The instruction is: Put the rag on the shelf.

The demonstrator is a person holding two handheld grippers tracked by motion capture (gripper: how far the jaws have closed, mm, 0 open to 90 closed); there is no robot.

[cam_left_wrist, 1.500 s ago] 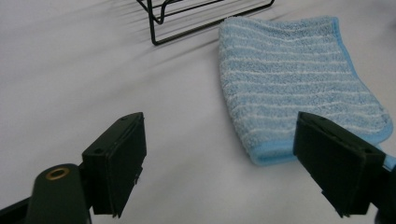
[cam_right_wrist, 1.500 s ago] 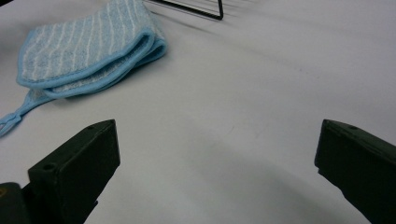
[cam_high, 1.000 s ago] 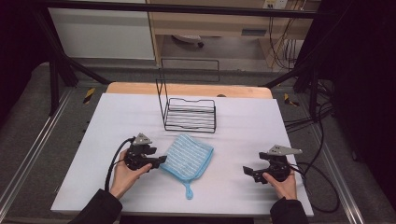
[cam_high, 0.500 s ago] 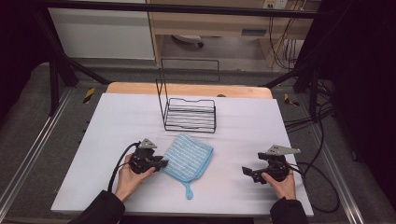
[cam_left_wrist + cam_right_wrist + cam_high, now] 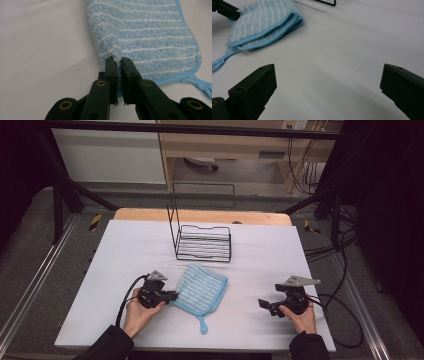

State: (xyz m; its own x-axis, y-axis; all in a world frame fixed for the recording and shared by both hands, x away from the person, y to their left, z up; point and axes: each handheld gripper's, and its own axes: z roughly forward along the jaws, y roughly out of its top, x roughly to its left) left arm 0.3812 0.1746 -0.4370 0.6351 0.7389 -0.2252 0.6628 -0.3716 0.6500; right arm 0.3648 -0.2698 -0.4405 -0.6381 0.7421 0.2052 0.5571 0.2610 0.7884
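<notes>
left gripper (image 5: 171,295): black two-jaw tool in the person's left hand (image 5: 141,311), near front-left of the white table (image 5: 115,255). Jaws have just been closing, now pinching the near-left edge of the cloth; the terry pile bunches up between the pads (image 5: 112,67) in the left gripper view.
right gripper (image 5: 263,304): black two-jaw tool with a grey three-cornered plate on top, in the right hand (image 5: 301,316), front-right of table. Jaws spread wide, nothing between them, bare tabletop in the gap in the right gripper view; tips point toward the cloth, well apart from it.
cloth: light blue folded terry cloth with white stripes (image 5: 201,289), lying flat on the table between the two grippers, touching the left one. Blue trim, hanging loop (image 5: 202,325) at the near corner, pointing to the front edge.
rack: black wire rack with a tall upright back frame (image 5: 202,241), beyond the cloth, mid-table toward the far edge, near the cloth but not touching.
</notes>
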